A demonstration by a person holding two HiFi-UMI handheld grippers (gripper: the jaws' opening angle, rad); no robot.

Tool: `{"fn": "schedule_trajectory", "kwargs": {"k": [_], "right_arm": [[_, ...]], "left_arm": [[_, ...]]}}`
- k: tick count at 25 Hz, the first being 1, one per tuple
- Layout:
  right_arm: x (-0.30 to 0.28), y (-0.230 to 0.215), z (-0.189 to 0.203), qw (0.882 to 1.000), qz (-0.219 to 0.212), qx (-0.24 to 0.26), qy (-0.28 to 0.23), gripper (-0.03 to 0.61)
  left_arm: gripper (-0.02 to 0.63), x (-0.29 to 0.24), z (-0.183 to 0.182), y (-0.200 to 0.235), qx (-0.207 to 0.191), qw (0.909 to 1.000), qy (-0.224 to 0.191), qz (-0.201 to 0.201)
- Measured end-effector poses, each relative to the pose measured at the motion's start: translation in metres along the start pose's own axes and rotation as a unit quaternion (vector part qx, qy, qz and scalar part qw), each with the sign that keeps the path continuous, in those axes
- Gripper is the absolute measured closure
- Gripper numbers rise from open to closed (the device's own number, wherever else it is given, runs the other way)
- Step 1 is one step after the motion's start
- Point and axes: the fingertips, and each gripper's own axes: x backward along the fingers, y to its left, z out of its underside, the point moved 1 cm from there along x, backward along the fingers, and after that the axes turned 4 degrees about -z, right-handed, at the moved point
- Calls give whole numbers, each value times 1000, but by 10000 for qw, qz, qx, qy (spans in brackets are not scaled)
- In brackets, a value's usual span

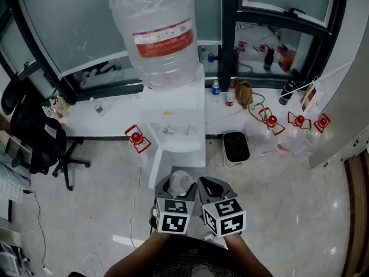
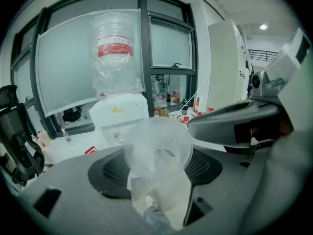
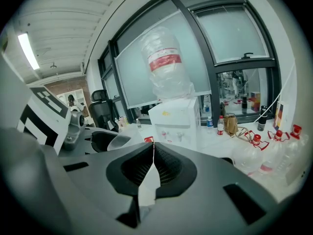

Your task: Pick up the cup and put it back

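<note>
Standing before the white floor-standing water dispenser [image 1: 173, 133], a person holds both grippers side by side in front of its tap face. An inverted clear plastic water bottle with a red label band [image 1: 157, 36] sits on top of the dispenser.

Left gripper [image 2: 156, 168]: its fingers [image 2: 110, 173] are spread to cup width and clamped on a translucent plastic cup [image 2: 157, 148], one ribbed dark pad on each side of the cup wall. The cup is held in the air in front of the dispenser and apart from it, above the pale tiled floor [image 1: 277, 212].

Right gripper [image 3: 153, 155]: its fingers [image 3: 132, 169] are pressed together along a thin seam, with nothing between them. It sits just to the right of the left gripper, equally far from the dispenser.

A small dark-lined bin [image 1: 235, 148] stands on the floor just to the right of the dispenser base. A black office chair [image 1: 36, 134] stands well to the left of the dispenser.
</note>
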Motion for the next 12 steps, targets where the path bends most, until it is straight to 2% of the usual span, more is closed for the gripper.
{"fn": "schedule_trajectory", "kwargs": {"k": [5,12], "right_arm": [[-30,-18,-4,9999,75,-73,18,557],[-85,-47,9,9998,129,-155,-25,557]], "left_arm": [[295,-31,-3,11,-85,9999,29,76],[295,-92,20,38,-251,9995,156,57]]}}
